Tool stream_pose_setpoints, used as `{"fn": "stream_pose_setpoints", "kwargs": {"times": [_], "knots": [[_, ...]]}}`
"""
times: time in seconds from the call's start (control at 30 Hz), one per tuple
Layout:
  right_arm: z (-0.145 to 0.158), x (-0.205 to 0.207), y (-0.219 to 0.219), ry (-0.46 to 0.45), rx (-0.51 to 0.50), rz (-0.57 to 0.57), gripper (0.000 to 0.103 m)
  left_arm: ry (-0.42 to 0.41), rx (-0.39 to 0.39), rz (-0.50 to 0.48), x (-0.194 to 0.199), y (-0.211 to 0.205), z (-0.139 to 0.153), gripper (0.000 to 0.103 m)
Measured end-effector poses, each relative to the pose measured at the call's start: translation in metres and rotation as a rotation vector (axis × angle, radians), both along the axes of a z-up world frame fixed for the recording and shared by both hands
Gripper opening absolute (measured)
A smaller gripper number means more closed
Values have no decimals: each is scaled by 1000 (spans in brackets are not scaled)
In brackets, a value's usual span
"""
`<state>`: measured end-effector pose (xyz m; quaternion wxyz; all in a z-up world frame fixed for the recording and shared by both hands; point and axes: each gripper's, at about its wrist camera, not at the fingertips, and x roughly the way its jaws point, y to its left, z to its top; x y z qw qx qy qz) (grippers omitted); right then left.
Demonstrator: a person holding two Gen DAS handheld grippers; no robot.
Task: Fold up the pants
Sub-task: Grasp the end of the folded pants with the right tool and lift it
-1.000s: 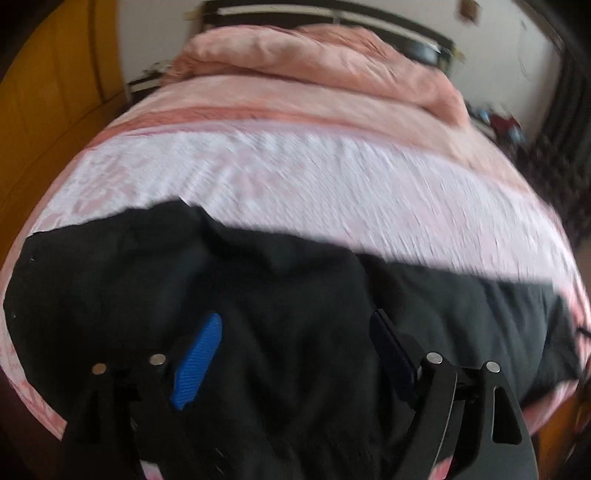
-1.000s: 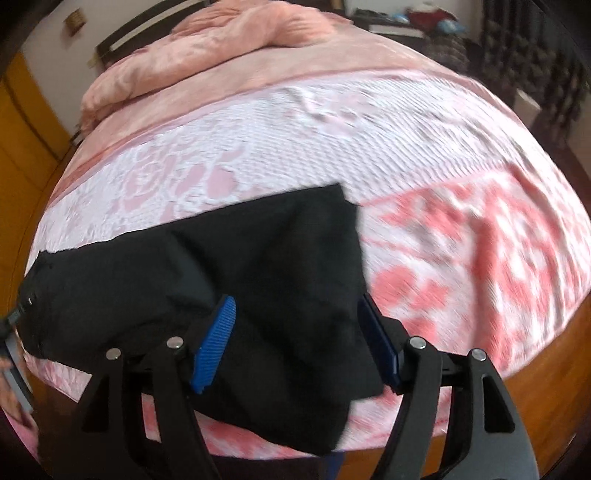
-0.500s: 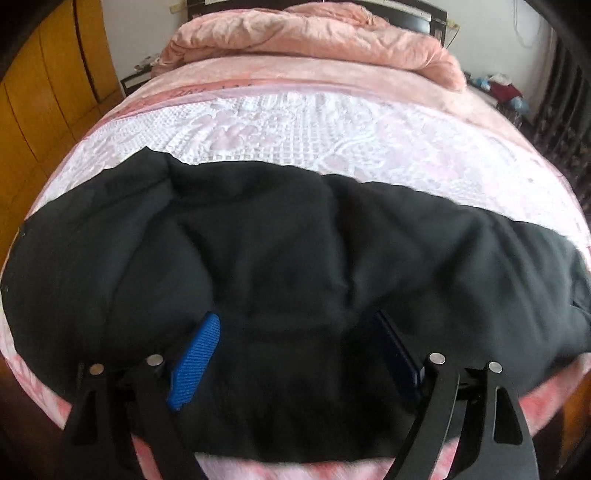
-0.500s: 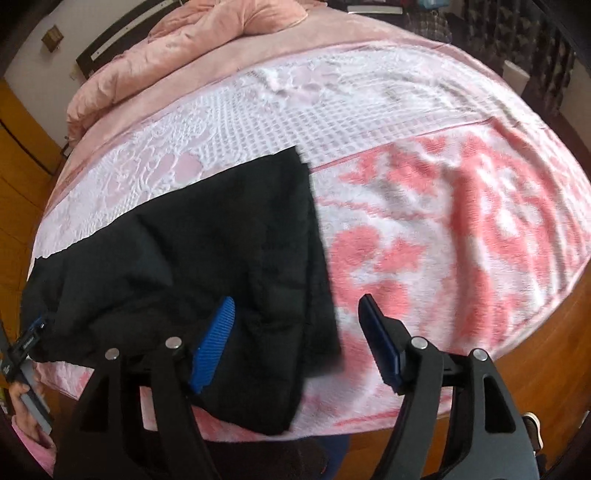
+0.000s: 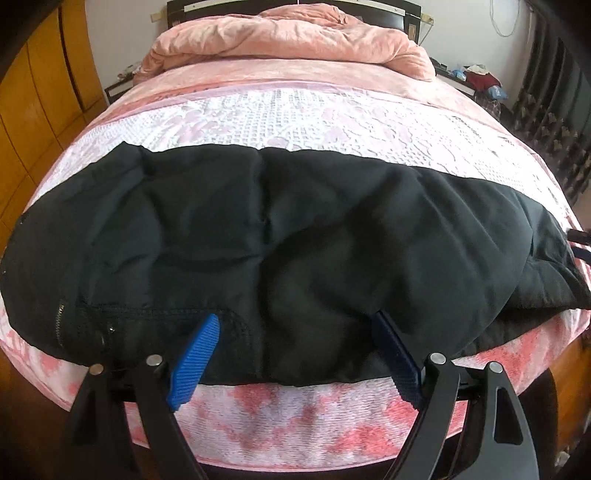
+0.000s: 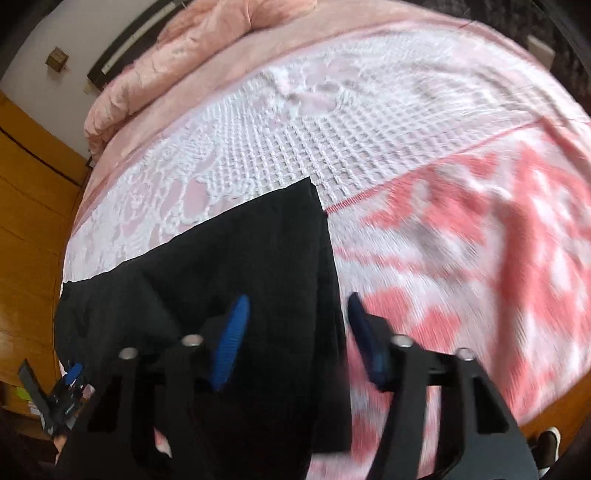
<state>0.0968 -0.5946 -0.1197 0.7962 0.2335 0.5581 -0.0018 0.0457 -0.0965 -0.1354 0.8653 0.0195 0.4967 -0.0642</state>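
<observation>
Here the pants (image 5: pixel 280 236) lie beneath both parted jaws.

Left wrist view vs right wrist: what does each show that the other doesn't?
Left wrist only: the pants' zipper, the nightstand clutter and the full width of the headboard.

Right wrist only: the pants' straight end edge, the left gripper seen from outside, and a shoe on the floor.

Both: the black pants, lace bedspread, pink quilt, and open grippers.

Pink bed (image 5: pixel 332 118): black pants (image 5: pixel 277 236), seemingly folded.
</observation>
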Motion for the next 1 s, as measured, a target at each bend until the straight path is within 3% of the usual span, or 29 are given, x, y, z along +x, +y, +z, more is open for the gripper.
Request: {"fn": "stream_pose_setpoints", "kwargs": {"times": [0.03, 0.1, 0.23, 0.33, 0.43, 0.53, 0.6, 0.67, 0.77, 1.0], "knots": [[0, 4, -2, -10, -2, -1, 22, -1, -7, -2, 0, -2, 1, 85], [9, 8, -4, -58, 0, 18, 7, 1, -12, -7, -1, -5, 1, 85], [26, 20, -12, -126, 17, 33, 3, 5, -3, -4, -1, -11, -2, 86], [16, 30, -14, -69, -10, 33, 3, -10, -15, 11, 1, -18, -3, 86], [-7, 31, -10, 16, -30, 43, 16, -7, -7, 17, 5, -27, -7, 90], [3, 14, -9, -19, -61, 28, 35, 3, 12, 3, 6, -34, -12, 90], [18, -6, -13, -61, -34, 0, 37, -4, 22, -13, 4, -37, -9, 90], [30, -30, -13, -88, -20, -25, 49, -24, 26, -31, 1, -38, 0, 90], [36, -67, -11, -81, -35, -71, 55, -59, 35, -44, -2, -38, 13, 91], [11, -116, -10, -33, 139, -179, 56, -64, -14, -45, -4, -41, 22, 94]]}}
